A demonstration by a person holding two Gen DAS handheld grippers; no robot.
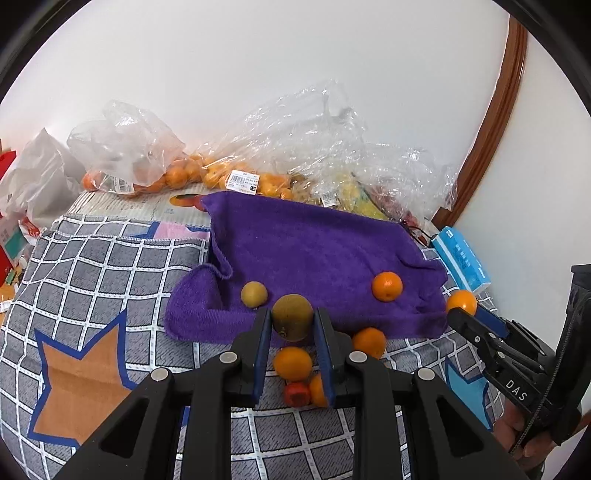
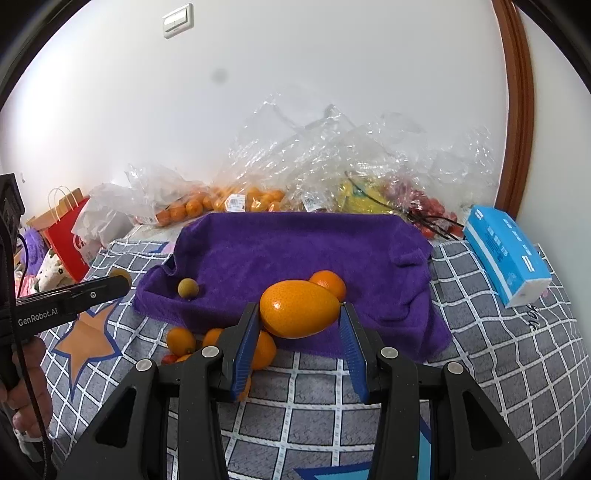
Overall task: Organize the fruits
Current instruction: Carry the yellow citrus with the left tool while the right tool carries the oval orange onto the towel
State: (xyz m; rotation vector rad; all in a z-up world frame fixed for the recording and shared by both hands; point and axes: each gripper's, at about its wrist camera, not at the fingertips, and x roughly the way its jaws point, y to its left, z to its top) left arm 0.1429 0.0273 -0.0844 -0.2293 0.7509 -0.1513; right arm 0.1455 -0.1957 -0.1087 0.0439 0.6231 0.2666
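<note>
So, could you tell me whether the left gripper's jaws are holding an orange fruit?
No, the left gripper grips a brownish-green round fruit between its jaws, above the purple towel's near edge.

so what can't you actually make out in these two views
- Left wrist: the red fruit and the orange beside it are partly hidden by the left gripper fingers.
- Right wrist: small fruits behind the right gripper are cut off.
- Both: bag labels too small to read.

Home room being indicated: soft surface being covered by grid-patterned blanket (image 2: 480,332); supermarket fruit bags (image 1: 236,173) being kept against white wall (image 2: 332,66); light switch (image 2: 178,20), wooden door frame (image 2: 517,110), tissue pack (image 2: 506,254), red shopping bag (image 2: 66,236) being seen.
</note>
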